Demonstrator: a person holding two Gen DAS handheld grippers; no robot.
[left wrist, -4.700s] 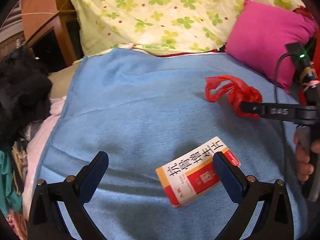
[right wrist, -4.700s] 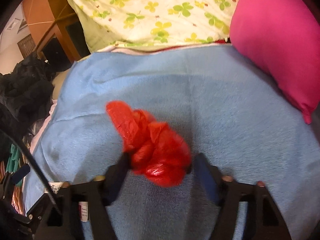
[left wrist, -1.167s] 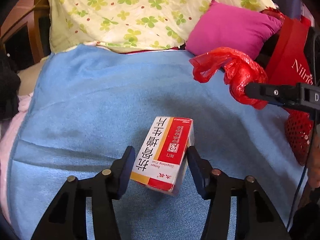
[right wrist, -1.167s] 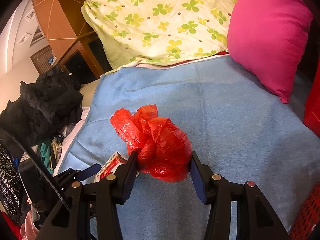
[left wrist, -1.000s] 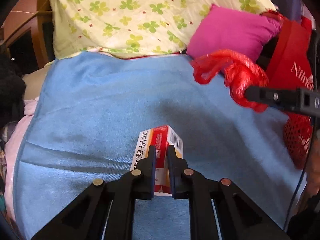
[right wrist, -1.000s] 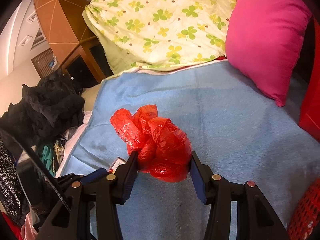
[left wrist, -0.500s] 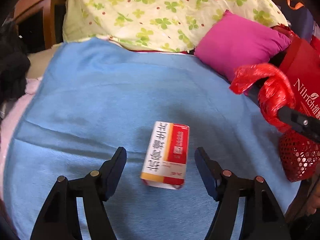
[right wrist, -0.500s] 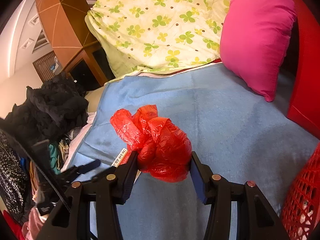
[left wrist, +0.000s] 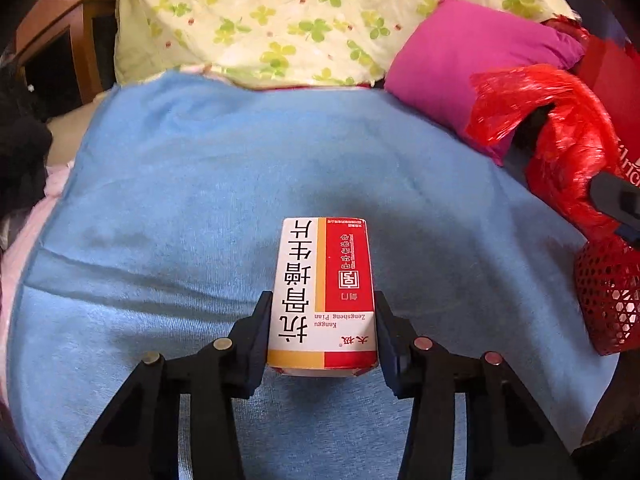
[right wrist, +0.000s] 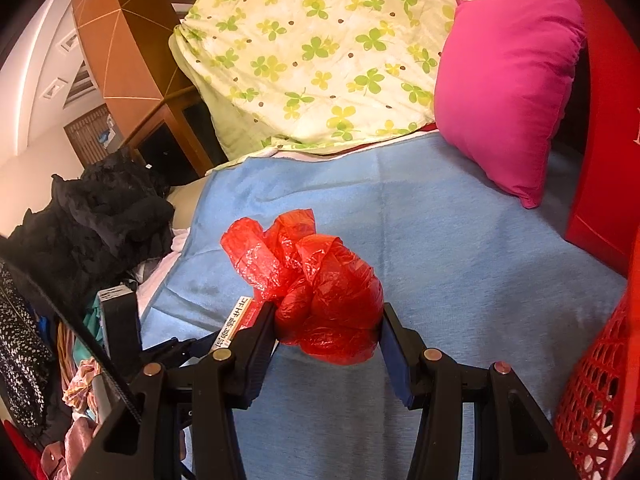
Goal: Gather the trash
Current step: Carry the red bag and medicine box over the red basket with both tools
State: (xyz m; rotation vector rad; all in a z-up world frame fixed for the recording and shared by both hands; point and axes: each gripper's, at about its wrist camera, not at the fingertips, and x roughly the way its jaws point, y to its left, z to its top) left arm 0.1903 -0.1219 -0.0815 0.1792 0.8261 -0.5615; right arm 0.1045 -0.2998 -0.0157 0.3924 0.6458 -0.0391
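A red, white and yellow medicine box (left wrist: 320, 264) lies on the blue blanket (left wrist: 192, 184). My left gripper (left wrist: 323, 302) straddles its near end; the jaws are closing and both pads touch the box's long sides. In the right wrist view, my right gripper (right wrist: 328, 316) is shut on a crumpled red plastic bag (right wrist: 320, 288), held above the blanket. That bag (left wrist: 560, 136) also shows at the right of the left wrist view, above a red mesh basket (left wrist: 608, 292). A corner of the box (right wrist: 236, 322) peeks out left of the right gripper.
A pink pillow (left wrist: 468, 56) and a clover-print quilt (left wrist: 280, 12) lie at the head of the bed. The red mesh basket (right wrist: 596, 392) sits at the bed's right edge beside a red paper bag (right wrist: 604, 120). Dark clothes (right wrist: 100, 224) pile up on the left.
The left gripper's jaws stood wide around the box half a second ago; they have since closed onto its sides and the gripper has sunk a little. The right gripper still holds the bag.
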